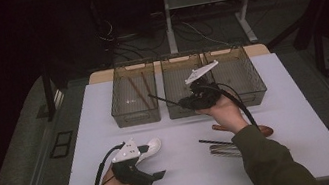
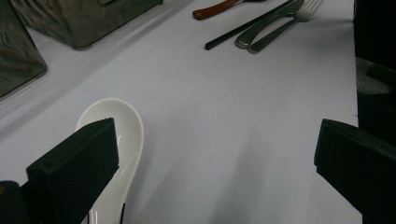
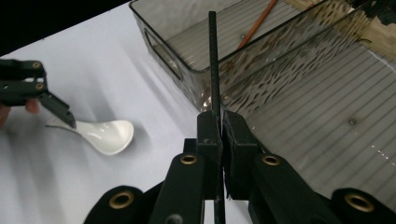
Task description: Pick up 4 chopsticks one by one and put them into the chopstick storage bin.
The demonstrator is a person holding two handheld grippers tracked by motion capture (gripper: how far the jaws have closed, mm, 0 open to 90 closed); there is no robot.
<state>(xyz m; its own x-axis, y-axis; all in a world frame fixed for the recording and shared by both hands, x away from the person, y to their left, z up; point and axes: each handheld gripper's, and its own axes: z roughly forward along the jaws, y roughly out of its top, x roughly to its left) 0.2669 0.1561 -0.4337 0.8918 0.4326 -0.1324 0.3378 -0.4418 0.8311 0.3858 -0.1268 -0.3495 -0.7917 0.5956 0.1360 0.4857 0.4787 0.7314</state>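
A white table point(image 1: 282, 83) holds everything; three see-through bins stand side by side near its far edge, the left bin point(image 1: 133, 93), the middle bin point(image 1: 183, 92) and the right bin point(image 1: 239, 71); a white soup spoon point(image 1: 150, 148) lies near the front left; a black chopstick point(image 1: 215, 142), a brown-handled utensil point(image 1: 264, 130) and metal cutlery point(image 1: 224, 151) lie together at the front right.

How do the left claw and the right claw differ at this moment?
The left claw is open, jaws wide apart, while the right claw is shut on a black chopstick. The left claw sits low over the table beside the white spoon; the right claw is raised at the bins. Both are black, hand-held, two-jaw tools.
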